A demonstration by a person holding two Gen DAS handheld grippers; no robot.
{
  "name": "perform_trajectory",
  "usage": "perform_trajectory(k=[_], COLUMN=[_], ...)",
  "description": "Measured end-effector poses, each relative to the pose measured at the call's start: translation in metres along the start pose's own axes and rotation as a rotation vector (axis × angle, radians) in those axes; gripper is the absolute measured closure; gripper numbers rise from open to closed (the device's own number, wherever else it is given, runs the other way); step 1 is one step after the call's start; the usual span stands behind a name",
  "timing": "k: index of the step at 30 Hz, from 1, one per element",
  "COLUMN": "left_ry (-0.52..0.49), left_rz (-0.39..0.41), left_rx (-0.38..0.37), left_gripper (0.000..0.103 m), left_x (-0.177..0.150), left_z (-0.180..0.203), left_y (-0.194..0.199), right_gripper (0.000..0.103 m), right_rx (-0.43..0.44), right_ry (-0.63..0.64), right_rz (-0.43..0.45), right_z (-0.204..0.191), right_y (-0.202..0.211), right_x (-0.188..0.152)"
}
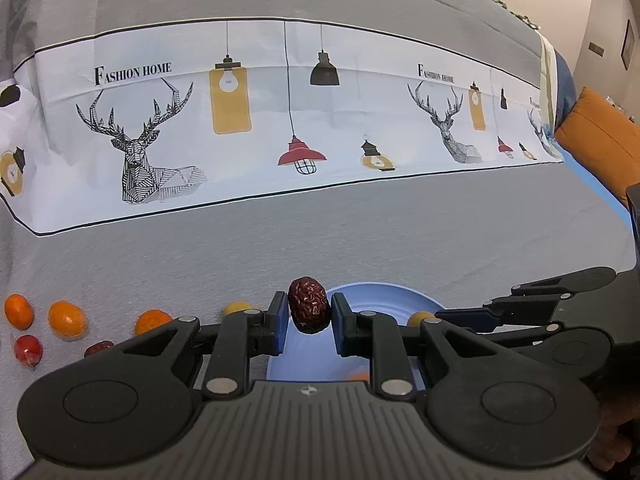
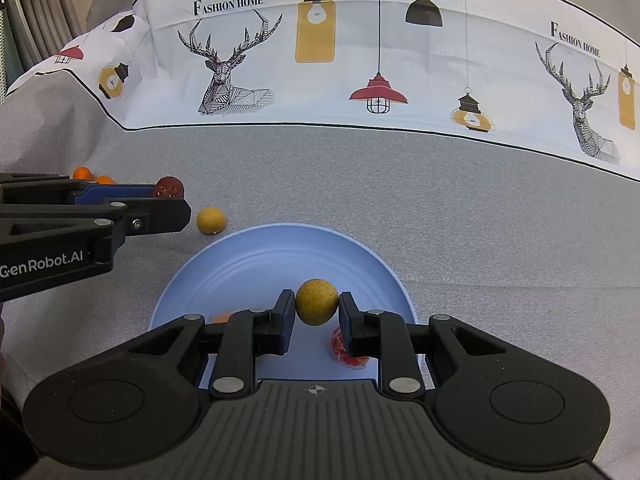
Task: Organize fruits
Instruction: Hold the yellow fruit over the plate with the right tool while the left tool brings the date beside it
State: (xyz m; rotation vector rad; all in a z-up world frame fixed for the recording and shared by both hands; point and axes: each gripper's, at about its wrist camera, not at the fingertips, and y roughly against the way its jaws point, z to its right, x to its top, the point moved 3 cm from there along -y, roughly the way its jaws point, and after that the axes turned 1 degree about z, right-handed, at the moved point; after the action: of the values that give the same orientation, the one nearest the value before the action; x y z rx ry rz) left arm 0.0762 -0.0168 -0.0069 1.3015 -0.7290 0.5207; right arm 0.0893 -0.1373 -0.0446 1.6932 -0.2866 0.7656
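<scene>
Above the round light-blue plastic plate (image 2: 256, 256) on the grey bedspread (image 2: 440, 200), the right gripper (image 2: 317, 303) held a speckled yellow round fruit (image 2: 317, 301) between its fingers. Just left of the plate's rim, the left gripper (image 1: 310, 314) clamped a wrinkled dark-red date (image 1: 310, 310). Another yellow fruit (image 2: 211, 220) lay beside the plate; a red wrapped fruit (image 2: 346, 350) sat inside it. Orange kumquats (image 1: 66, 319) lay farther left.
</scene>
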Motion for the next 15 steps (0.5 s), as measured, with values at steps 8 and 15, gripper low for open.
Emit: perform_trajectory(k=[8, 15], left_ry=[-0.019, -0.041], left_rz=[0.002, 0.003], left_rx=[-0.012, -0.021], left_gripper=[0.078, 0.078], left_x=[-0.0012, -0.0029], left_z=[0.0053, 0.0107], left_y=[-0.0013, -0.0029], right_gripper=[0.078, 0.078], right_rx=[-0.001, -0.001], right_ry=[0.000, 0.000], right_rz=[-0.002, -0.003], right_z=[-0.0003, -0.0003], right_y=[-0.0002, 0.0001], right_x=[0.0001, 0.0005])
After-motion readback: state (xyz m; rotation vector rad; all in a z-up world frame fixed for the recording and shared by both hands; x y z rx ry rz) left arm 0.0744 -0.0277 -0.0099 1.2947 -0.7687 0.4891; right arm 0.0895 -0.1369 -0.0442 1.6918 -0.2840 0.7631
